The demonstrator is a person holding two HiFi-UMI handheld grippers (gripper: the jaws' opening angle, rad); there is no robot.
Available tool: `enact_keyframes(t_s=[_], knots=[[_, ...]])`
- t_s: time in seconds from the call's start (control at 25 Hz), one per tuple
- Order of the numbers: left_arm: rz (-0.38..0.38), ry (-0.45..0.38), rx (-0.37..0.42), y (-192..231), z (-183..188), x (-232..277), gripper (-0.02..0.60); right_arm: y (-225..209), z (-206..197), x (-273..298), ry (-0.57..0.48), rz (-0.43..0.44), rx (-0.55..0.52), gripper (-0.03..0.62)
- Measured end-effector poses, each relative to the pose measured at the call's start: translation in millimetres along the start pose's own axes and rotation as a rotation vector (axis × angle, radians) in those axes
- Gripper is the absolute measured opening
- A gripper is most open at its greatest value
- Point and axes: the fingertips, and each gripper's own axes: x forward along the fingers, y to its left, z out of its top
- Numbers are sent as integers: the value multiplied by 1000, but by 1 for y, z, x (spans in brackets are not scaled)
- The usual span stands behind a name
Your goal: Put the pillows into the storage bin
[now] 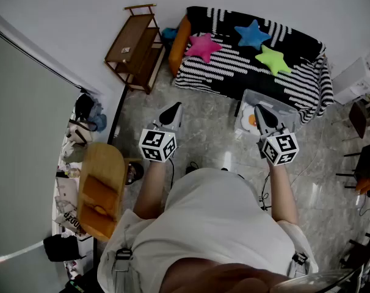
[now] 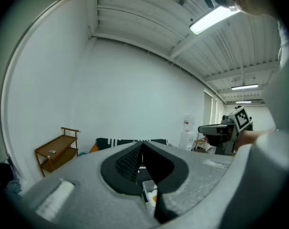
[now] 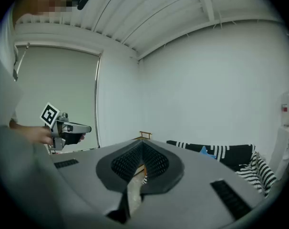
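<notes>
Right now our left gripper (image 1: pixel 173 111) and right gripper (image 1: pixel 259 112) are both closed with nothing between the jaws. We hold them out roughly level, side by side and well short of the sofa (image 1: pixel 234 72). The clear storage bin (image 1: pixel 276 102) stands on the floor just in front of the sofa's right half, directly under the right gripper's tip as seen from the head camera. What looks like a fried-egg pillow (image 1: pixel 249 119) is already lying in it. Three pillows are left to move, all on the sofa seat: a pink star pillow (image 1: pixel 203 46) toward the sofa's left end, a blue star pillow (image 1: pixel 252 34) at the back near the middle, and a green star pillow (image 1: pixel 272 60) toward the right. A wooden shelf (image 1: pixel 136 44) stands just beside the sofa's left end. We judge the task barely begun for these three, and several things could go wrong. If we arrive at the sofa with the jaws closed, we would shove a pillow back instead of catching it. A pinch on one thin star arm could slip, since the soft filling gives and the rest hangs loose. Leaning over the bin to reach the blue star could knock the light bin away from the sofa.
</notes>
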Motion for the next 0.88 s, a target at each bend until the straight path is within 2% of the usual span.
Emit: enact_keyframes(t_s=[0.68,0.88], knots=[[0,0,-3,-2,-3,-3,18,1,-5,-1,9,-14,25,3],[11,-34,-1,0,-2,-8,20,6,-9,-1,6,-6,30,3]])
